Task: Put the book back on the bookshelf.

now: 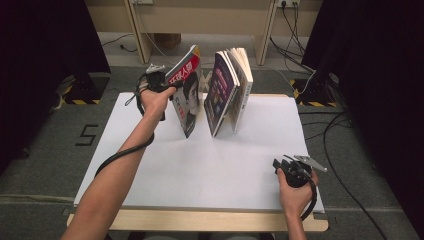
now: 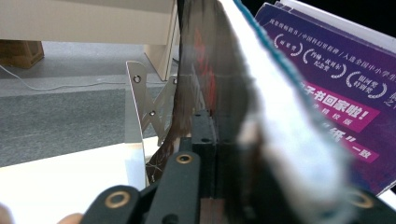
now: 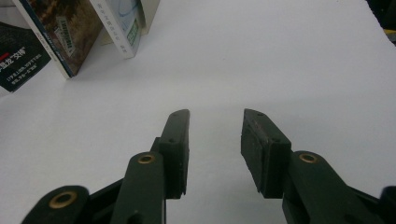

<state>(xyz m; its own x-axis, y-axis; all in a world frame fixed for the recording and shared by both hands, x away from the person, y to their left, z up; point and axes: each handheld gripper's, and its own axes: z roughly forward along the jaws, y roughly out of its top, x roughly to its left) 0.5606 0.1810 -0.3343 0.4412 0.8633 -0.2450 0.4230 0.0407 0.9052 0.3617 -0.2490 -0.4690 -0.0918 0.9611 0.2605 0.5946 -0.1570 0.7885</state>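
Scene: a white board (image 1: 210, 165) lies on a wooden table, seen from above; the person's forearms come in from the near edge.
Left gripper: the left gripper (image 1: 161, 82) is at the far left of the board, its jaws clamped on the upper edge of a magazine (image 1: 184, 95) with a red masthead and a face on its cover.
Magazine position: it stands on its lower edge near the far middle of the board, tilted, with its top leaning left toward the gripper.
Close view of the grip: in the left gripper view the magazine (image 2: 219, 93) runs edge-on between the black jaws, pinched thin near one edge.
Neighbouring books: just right of the magazine stands a purple-covered book (image 1: 219, 92), leaning against a pale book (image 1: 241, 87); the pair props itself up like a tent.
Bookend: a metal bookend (image 2: 140, 107) stands beyond the magazine at the far edge of the board.
Right gripper: the right gripper (image 1: 295, 170) rests at the near right of the board, well apart from the books; its jaws stand apart with nothing between them (image 3: 215, 140).
Risk, slip: the magazine is limp and held by one edge, so it may sag or slide out.
Risk, knock: pushing it right may tip the purple book and collapse the leaning pair.
Risk, no support: the right gripper is too far off to steady anything.
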